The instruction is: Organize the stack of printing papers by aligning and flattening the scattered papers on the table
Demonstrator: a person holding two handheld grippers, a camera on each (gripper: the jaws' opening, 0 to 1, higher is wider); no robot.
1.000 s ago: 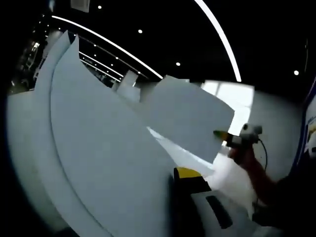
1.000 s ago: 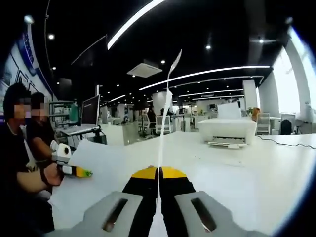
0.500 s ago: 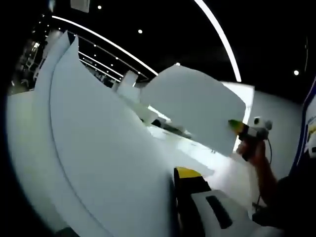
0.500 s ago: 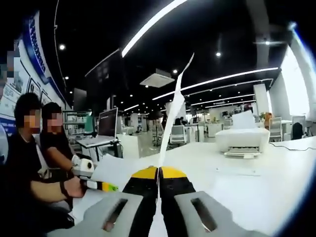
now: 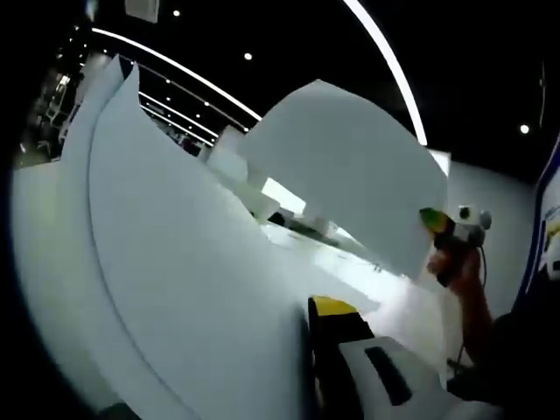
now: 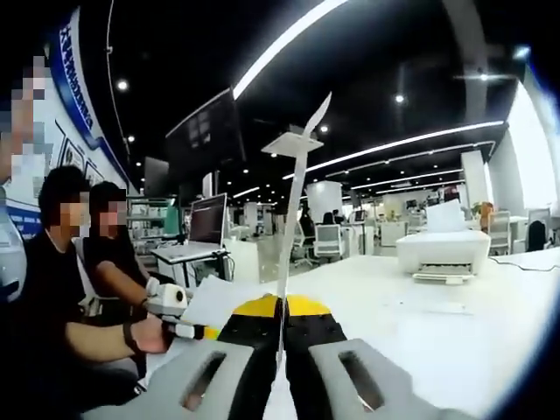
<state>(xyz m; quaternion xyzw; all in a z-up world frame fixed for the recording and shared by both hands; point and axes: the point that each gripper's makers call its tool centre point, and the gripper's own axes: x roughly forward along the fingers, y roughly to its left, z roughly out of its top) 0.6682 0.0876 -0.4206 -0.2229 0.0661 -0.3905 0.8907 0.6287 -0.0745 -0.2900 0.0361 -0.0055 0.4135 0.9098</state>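
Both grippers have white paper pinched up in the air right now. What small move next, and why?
Probably lower the right gripper toward the white table. Its shut jaws hold a thin white paper sheet upright, edge-on, off the surface, and the left gripper likewise holds curved white sheets raised. Nothing can be aligned until they lie flat.

— Room?
— Open office, black ceiling (image 6: 411,44) with strip lights (image 6: 289,39). White worktop (image 6: 455,324); printer (image 6: 442,254) at far right.
— Behind?
— Monitor (image 6: 208,232) on desk, chairs (image 6: 328,241), bright window (image 6: 538,149).
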